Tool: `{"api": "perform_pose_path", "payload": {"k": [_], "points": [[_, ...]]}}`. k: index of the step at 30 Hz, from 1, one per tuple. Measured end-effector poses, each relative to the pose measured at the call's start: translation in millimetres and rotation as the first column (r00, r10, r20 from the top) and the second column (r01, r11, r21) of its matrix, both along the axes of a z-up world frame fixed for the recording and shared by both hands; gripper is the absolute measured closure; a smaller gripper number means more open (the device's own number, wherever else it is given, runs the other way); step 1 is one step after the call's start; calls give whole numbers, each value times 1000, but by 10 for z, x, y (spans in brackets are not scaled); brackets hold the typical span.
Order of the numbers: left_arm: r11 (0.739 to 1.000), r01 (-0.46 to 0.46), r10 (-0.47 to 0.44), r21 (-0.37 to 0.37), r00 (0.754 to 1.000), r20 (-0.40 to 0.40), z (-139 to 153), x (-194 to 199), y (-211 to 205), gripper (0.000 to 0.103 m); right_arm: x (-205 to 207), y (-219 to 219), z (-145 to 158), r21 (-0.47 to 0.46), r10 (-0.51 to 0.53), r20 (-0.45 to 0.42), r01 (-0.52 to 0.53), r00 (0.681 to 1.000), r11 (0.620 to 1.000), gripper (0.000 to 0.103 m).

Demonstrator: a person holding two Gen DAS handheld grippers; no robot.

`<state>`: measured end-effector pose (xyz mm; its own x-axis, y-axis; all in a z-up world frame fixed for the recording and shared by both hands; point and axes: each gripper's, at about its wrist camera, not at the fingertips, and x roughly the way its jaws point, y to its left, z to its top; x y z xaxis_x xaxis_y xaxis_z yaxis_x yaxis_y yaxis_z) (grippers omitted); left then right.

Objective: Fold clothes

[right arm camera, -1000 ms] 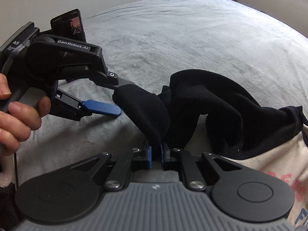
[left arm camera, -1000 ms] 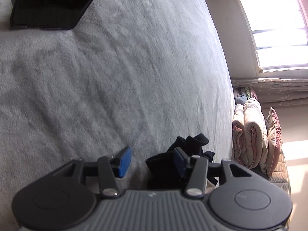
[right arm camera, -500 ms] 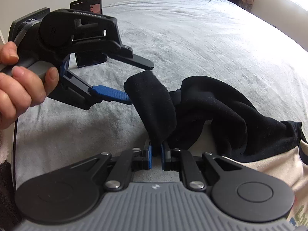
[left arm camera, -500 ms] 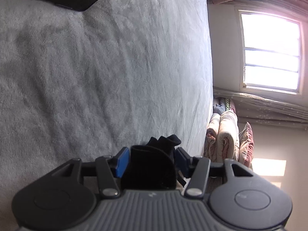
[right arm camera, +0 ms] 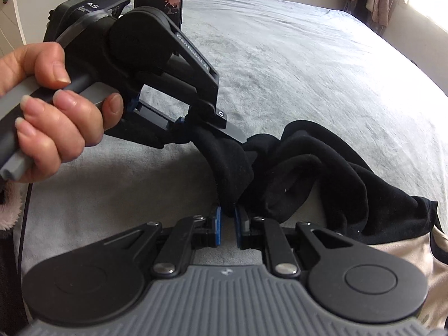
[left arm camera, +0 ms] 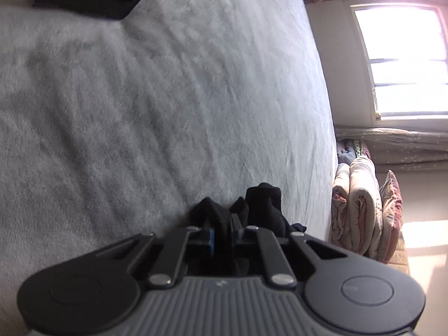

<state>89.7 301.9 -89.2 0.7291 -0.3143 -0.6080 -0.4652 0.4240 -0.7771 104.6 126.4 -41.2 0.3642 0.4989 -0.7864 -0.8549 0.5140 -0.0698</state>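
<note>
The jaws of the left gripper (right arm camera: 193,128) are now clamped on a fold of the black garment (right arm camera: 322,173); half a second ago they stood apart with that cloth merely between them. In the left wrist view the blue pads are drawn tight together with dark fabric bunched in the narrow gap (left arm camera: 222,238). The jaws of the right gripper (right arm camera: 226,228) are nearly together as well, pinching a thin edge of the same garment, just as they did a second ago.

So the change is this: 1 grip has become 2. The garment is held at 2 close points, with a short band of cloth running up from the right gripper to the left one. The rest of it lies crumpled on the grey bed (right arm camera: 308,70), trailing toward the right edge of the right wrist view, where it overlaps a cream piece of clothing (right arm camera: 406,252) with some print on it.

For folding, I judge this to be the start of the work: with both holds set, the garment can be lifted and drawn out flat. Nothing is folded yet. The person's hand (right arm camera: 56,112) grips the left gripper's handle, and a phone (right arm camera: 159,2) stands propped behind it on the bed.
</note>
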Motion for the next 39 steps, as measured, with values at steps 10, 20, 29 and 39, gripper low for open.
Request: {"api": "perform_pose_path", "payload": {"k": [10,20,29,39], "points": [[727,-50,-98,685,980,175,868,33,-71,95,232,-436,107,70,-146,-26,147,989,987,67],[552,-136,-63,823,977,204,1388,284,321,95,921,-999,271,150,-352,-32,353,935,924,66],[448,-160,-38,880,980,197,1594,493,527,95,1576,-832,95,124,-357,-100,368,929,922,66],[407,-145,-24,902,985,170,1563,504,549,95,1571,-490,-74,21,-289,20,289,957,957,101]]}}
